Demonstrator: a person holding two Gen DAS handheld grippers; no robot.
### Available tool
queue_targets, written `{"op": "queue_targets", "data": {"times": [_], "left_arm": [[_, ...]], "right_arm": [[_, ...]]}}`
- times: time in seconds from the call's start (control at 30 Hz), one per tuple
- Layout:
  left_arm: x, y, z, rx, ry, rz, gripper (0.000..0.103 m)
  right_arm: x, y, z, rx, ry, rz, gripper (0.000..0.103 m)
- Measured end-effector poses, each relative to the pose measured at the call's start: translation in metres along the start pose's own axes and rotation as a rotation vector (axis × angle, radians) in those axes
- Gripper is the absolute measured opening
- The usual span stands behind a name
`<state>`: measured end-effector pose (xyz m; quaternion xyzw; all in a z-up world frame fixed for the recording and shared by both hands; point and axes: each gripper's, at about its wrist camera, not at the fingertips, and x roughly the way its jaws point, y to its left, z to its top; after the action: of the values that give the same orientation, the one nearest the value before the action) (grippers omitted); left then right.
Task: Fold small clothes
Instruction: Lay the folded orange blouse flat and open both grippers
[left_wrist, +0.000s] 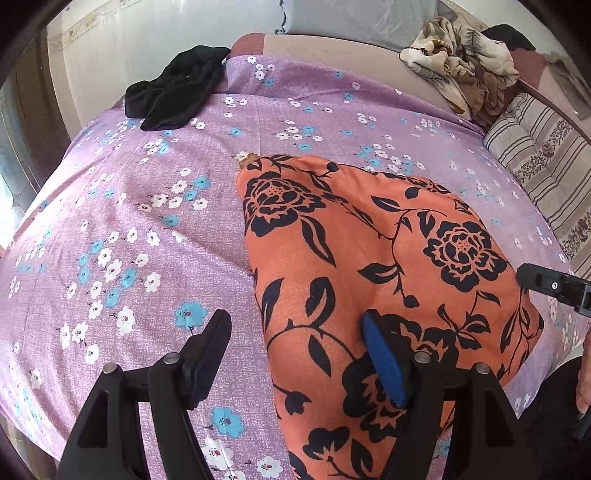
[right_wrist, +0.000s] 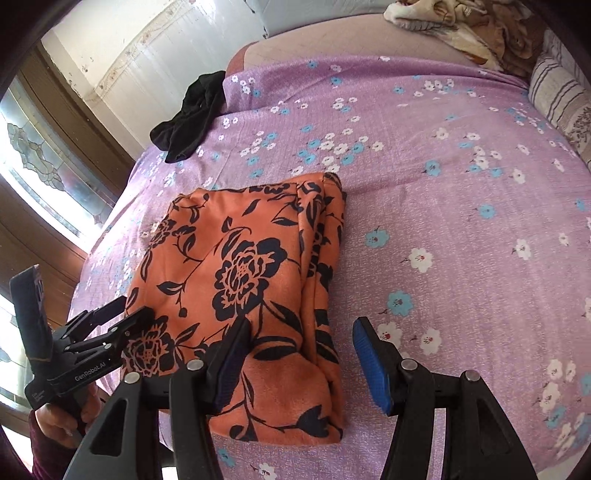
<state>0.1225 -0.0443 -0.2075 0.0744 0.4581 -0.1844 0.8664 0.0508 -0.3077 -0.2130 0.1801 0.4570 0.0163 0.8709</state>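
— Orange fabric, black rose print: where is it?
— Item one, orange garment (right_wrist: 251, 295), folded into a rough rectangle with stacked layers showing along its right edge. It lies flat on the purple floral bedsheet (right_wrist: 461, 221), at the near side of the bed.
— Left gripper (left_wrist: 295, 347)?
— Jaws spread wide, nothing between them. The blue-padded finger (left_wrist: 384, 362) sits over the garment's near part; the other finger is over bare sheet to the left. From the right wrist view the same tool appears at the garment's left edge, held in a hand (right_wrist: 62, 417); whether its tips touch the cloth cannot be told.
— Right gripper (right_wrist: 299, 354)?
— Also wide open and empty. One finger is over the garment's near edge, the blue-padded one over bare sheet just right of the fold.
— Farther back?
— Item two, black garment (left_wrist: 177, 92), crumpled, at the sheet's far left corner, well apart from the orange one. Item three, cream and brown patterned cloth (left_wrist: 461, 62), bunched at the far right. Item four, striped cushion (left_wrist: 543, 166), along the right edge.
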Motion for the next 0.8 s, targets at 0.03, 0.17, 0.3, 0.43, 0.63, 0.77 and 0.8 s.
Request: {"op": "queue_targets", "data": {"times": [0.03,0.17,0.3,0.43,0.63,0.77,0.8], "left_arm": [[-0.001,0.0,-0.002,0.0,-0.001,0.004,0.074],[-0.008,0.006,-0.008,-0.022,-0.007,0.008,0.075],[-0.018,0.018,-0.019,-0.06,-0.031,0.029,0.078],[-0.023,0.025,-0.028,-0.069,-0.039,0.06,0.081],[-0.008,0.026,-0.032,-0.048,-0.002,0.103,0.092],[-0.008,0.029,-0.029,-0.073,-0.002,0.079,0.092],[-0.007,0.029,-0.028,-0.078,-0.003,0.075,0.092]], "right_arm": [[-0.005,0.0,0.0,-0.006,-0.02,0.0,0.059],[-0.021,0.018,-0.003,-0.052,-0.099,0.074,0.04],[-0.019,0.04,-0.007,-0.083,-0.135,0.155,0.039],[0.009,0.049,-0.015,-0.097,-0.03,0.154,0.039],[0.034,0.049,-0.024,-0.125,0.102,0.109,0.036],[0.033,0.049,-0.02,-0.113,0.106,0.113,0.036],[0.032,0.049,-0.017,-0.108,0.102,0.119,0.036]]}}
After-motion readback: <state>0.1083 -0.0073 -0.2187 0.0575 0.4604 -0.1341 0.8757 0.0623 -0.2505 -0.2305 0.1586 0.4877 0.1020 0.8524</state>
